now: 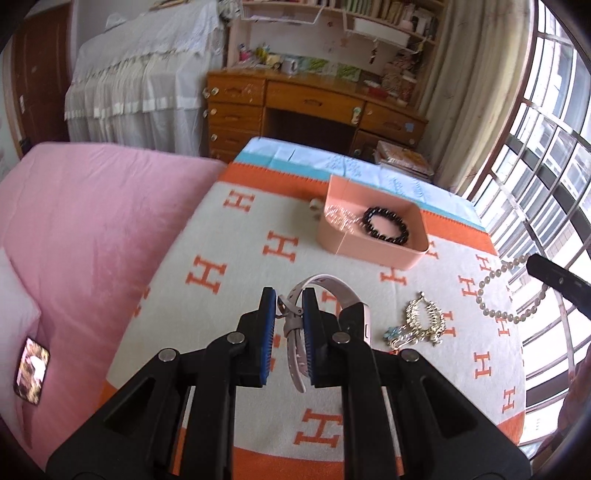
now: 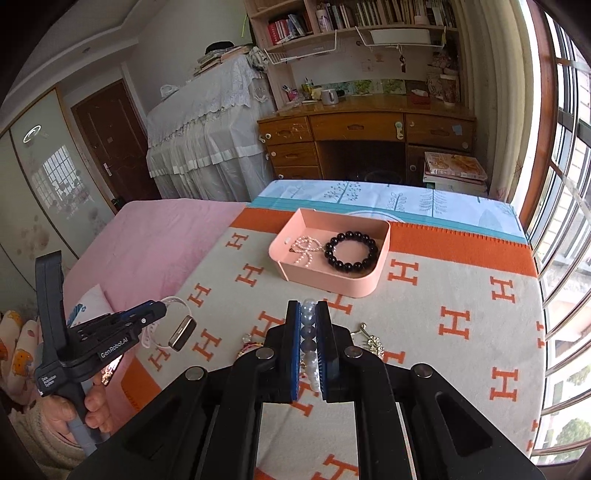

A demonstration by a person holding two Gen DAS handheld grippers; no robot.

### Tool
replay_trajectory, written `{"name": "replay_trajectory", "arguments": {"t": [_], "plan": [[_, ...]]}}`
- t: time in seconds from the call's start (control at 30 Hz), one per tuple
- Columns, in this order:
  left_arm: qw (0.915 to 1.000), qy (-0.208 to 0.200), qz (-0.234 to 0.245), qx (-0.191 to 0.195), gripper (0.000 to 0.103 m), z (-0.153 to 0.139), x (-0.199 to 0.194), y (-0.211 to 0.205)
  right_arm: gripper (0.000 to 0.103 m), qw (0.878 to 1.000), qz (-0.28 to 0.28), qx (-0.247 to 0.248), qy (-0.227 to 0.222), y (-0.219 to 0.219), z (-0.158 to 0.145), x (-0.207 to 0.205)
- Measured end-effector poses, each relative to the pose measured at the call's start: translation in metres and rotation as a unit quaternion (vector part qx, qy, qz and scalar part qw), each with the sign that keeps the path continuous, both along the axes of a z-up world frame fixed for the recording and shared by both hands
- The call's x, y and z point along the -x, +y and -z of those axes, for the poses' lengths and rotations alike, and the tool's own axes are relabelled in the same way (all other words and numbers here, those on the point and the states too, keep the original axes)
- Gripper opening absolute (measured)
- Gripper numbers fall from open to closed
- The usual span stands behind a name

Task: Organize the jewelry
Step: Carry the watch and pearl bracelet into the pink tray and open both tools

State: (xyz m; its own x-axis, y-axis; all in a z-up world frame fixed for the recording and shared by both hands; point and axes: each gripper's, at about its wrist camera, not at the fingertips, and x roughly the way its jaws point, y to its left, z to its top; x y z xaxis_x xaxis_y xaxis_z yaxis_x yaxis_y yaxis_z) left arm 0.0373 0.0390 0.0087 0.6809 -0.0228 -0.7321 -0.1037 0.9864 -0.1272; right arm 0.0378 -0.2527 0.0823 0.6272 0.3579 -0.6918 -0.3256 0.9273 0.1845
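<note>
H-patterned blanket (image 2: 443, 295) before wooden desk (image 2: 365, 125)

We are in a lived-in bedroom: a bed with a pink sheet (image 2: 155, 236) lies before a wooden desk (image 2: 365, 136). Above the desk sit bookshelves (image 2: 369, 14); left of it stands lace-draped furniture (image 2: 207, 122), right of it a barred window (image 2: 565, 184).

"GenRobot.AI" is printed in white on the left gripper (image 2: 157, 314); orange "H" letters pattern the blanket (image 2: 461, 295)
</note>
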Motion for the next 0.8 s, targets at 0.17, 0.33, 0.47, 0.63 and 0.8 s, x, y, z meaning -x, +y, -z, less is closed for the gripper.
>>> {"name": "replay_trajectory", "arguments": {"t": [0.17, 0.33, 0.47, 0.63, 0.8], "plan": [[0.999, -0.005, 0.042, -0.014, 0.012, -0.033, -0.014, -0.005, 0.008, 1.0, 0.001, -0.002, -0.018, 0.012, -0.051, 0.005], [0.9962, -0.029, 0.071, -0.041, 0.012, -0.074, -0.03, -0.009, 0.008, 0.999, 0.013, -0.006, -0.029, 0.021, -0.101, 0.0], [0.9944, -0.027, 0.099, -0.026, 0.012, -0.099, -0.058, -0.012, 0.008, 0.999, 0.029, -0.01, -0.034, 0.028, -0.132, -0.014], [0.9927, -0.021, 0.118, -0.013, 0.012, -0.115, -0.106, -0.022, 0.008, 0.998, 0.049, -0.015, -0.02, 0.036, -0.146, -0.053], [0.9912, -0.002, 0.132, -0.014, 0.012, -0.096, -0.157, -0.041, 0.008, 0.996, 0.077, -0.025, 0.025, 0.038, -0.119, -0.109]]}}
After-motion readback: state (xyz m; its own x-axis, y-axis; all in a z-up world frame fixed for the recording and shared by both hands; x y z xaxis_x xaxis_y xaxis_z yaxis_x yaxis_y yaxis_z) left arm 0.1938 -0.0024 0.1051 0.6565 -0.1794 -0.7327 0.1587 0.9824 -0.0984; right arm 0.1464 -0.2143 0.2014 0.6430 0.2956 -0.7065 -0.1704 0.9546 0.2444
